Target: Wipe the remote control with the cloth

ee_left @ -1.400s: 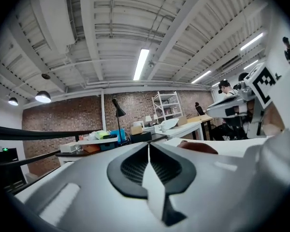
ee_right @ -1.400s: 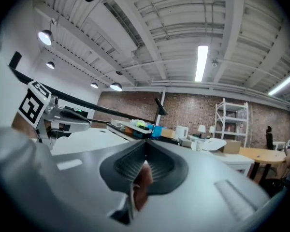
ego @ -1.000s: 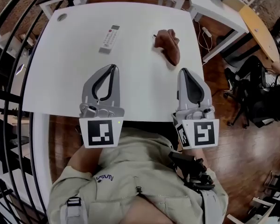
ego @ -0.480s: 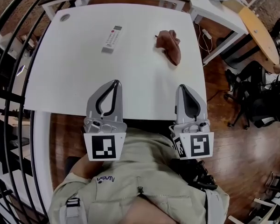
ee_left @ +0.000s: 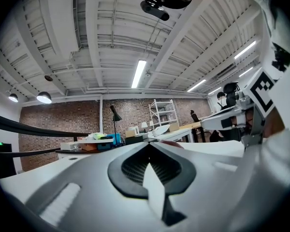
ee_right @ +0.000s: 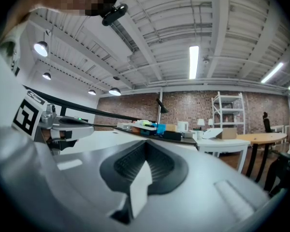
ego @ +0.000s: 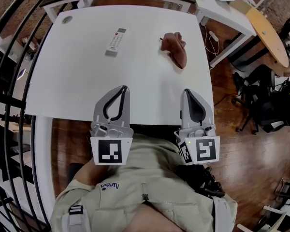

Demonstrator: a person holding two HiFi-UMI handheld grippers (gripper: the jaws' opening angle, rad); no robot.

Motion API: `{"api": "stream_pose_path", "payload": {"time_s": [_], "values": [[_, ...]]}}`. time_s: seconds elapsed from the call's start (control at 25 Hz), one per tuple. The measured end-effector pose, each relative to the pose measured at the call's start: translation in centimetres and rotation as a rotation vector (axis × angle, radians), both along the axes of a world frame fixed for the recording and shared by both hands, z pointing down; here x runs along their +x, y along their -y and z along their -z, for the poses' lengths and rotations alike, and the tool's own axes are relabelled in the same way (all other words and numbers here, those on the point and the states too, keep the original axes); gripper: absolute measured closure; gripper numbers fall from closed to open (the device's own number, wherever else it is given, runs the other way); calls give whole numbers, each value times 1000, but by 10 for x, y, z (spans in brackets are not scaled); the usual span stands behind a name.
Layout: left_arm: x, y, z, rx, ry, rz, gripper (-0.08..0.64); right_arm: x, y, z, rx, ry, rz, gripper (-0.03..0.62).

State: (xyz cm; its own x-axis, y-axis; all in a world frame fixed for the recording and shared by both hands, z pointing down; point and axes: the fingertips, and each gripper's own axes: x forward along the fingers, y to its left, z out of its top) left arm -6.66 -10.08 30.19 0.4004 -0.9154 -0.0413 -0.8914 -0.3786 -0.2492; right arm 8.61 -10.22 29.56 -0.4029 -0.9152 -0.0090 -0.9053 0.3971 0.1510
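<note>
The only lettering we can make out is the logo on the person's shirt (ego: 108, 185), which seems to spell NASA upside down. The cube on each gripper carries a black-and-white square marker. The remote control's (ego: 115, 41) key print is too small to read.

We hold the left gripper (ego: 122, 88) over the near edge of the white table (ego: 72, 76), jaws pressed together with nothing between them. The right gripper (ego: 188, 91) sits over the same near edge, toward the table's right corner, also clenched and empty.

The remote control lies on the table's far half, left of centre. The reddish-brown cloth (ego: 176, 47) lies bunched on the table's far right part. Both are well apart from the grippers.
</note>
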Motion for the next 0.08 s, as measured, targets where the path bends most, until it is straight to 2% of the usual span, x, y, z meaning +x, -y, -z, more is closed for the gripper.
{"api": "stream_pose_path", "payload": {"time_s": [0.08], "values": [[0, -1, -2, -13, -54, 4, 558, 1, -1, -3, -4, -1, -3, 589]]}}
